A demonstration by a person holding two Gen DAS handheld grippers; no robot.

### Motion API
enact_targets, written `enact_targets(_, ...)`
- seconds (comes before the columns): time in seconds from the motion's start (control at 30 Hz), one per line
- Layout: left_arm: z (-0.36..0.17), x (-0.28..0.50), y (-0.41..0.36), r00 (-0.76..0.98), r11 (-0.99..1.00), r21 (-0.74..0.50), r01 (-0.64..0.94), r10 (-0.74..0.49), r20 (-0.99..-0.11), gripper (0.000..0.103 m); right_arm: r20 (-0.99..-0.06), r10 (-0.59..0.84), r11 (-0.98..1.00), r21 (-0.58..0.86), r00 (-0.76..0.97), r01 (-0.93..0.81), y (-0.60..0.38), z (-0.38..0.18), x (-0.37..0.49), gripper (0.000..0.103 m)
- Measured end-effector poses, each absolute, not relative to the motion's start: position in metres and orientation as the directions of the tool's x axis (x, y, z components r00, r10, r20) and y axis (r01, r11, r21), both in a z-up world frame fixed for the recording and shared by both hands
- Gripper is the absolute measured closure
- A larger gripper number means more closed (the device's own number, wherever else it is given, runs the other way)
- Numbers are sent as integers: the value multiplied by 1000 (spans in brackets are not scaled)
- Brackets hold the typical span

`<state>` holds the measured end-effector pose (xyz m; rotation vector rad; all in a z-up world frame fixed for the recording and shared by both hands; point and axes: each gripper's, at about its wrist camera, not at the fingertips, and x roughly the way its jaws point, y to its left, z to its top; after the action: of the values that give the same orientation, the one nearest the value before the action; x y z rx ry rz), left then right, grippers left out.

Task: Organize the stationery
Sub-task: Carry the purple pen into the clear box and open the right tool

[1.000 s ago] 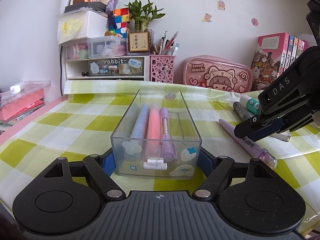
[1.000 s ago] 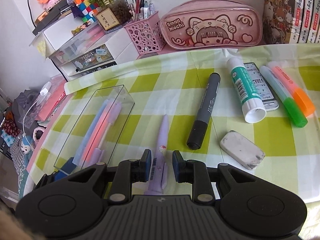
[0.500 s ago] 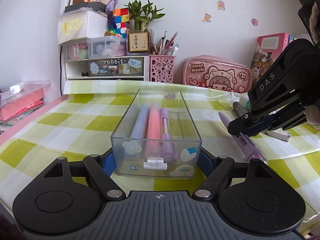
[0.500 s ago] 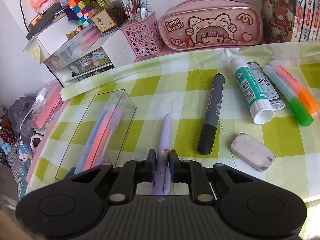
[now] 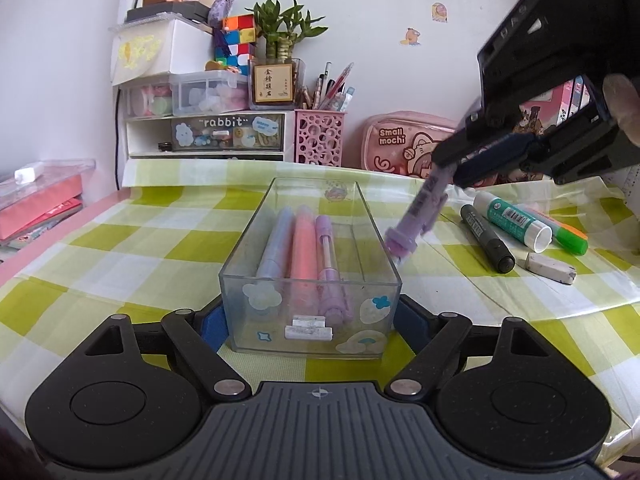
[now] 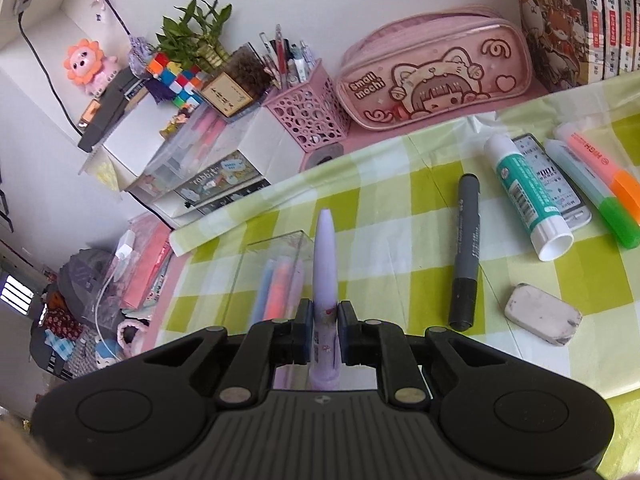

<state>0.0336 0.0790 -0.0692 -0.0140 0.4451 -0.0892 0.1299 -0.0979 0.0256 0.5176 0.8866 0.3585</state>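
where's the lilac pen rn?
Clamped in the right claw, the lilac pen hangs off the table, right of the clear box in the left wrist view.

Checked tablecloth is covering the desk. Clear box, grey marker, glue stick, highlighters, eraser are lying on it.

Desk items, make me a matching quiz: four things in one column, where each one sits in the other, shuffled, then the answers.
Things:
1. purple pen
2. pink pen
3. eraser
4. glue stick

Places:
A. lying in the clear box
B. clamped in the right gripper, off the table
C. on the tablecloth, next to the green highlighter
D. on the tablecloth, near the capped end of the grey marker

Pairs: 1-B, 2-A, 3-D, 4-C
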Motion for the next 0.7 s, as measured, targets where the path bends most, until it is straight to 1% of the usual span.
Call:
enact_targets(0.2,-69,33,79,898,996,-34,87,-93,-430,22,-617,487,838,530,619,-131,-88,52,129,87)
enact_targets(0.3,-69,33,79,898,996,-34,87,-93,-430,22,-602,513,825,542,611,-159,-86,58,128,87)
enact_targets(0.37,-69,33,79,898,996,-34,87,-93,-430,22,-610,525,827,531,594,-186,-82,60,128,87)
enact_targets(0.43,-69,34,80,898,996,-33,87,-93,-431,22,-637,521,841,497,568,-214,-71,60,133,87)
enact_targets(0.53,-69,34,78,897,996,-29,84,-88,-433,21,-719,497,867,443,486,-229,-50,52,150,87)
enact_targets(0.57,-69,34,78,897,996,-26,84,-87,-434,21,-748,468,883,407,470,-232,-41,52,156,87)
enact_targets(0.7,-69,35,79,896,996,-31,88,-92,-433,21,-802,353,932,252,482,-262,-14,58,173,87)
